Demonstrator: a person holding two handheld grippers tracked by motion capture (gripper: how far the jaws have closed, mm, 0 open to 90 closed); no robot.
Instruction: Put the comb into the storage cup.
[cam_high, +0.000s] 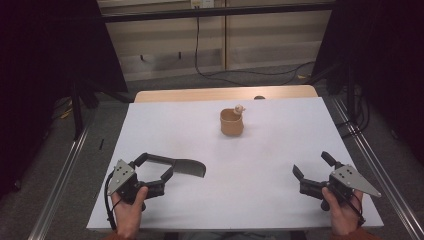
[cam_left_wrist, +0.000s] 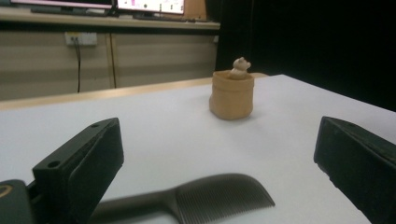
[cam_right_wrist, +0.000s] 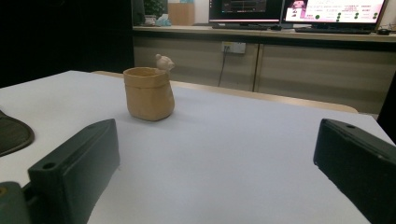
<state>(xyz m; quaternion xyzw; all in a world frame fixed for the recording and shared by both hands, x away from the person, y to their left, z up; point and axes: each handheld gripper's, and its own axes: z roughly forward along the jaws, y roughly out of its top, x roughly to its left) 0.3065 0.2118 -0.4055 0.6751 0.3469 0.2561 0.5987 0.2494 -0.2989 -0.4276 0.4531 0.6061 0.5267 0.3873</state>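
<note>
Left tongs (cam_high: 156, 167) spread around the comb (cam_high: 182, 166) at lower left of the desk (cam_high: 270, 150)
Right tongs (cam_high: 311, 167) gaped empty; best to pinch the comb's handle squarely, low

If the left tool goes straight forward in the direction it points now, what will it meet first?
Most likely the dark comb, which lies flat on the white table between the open jaws of the left tool. The tan cup stands much farther on, though depth is hard to judge.
</note>
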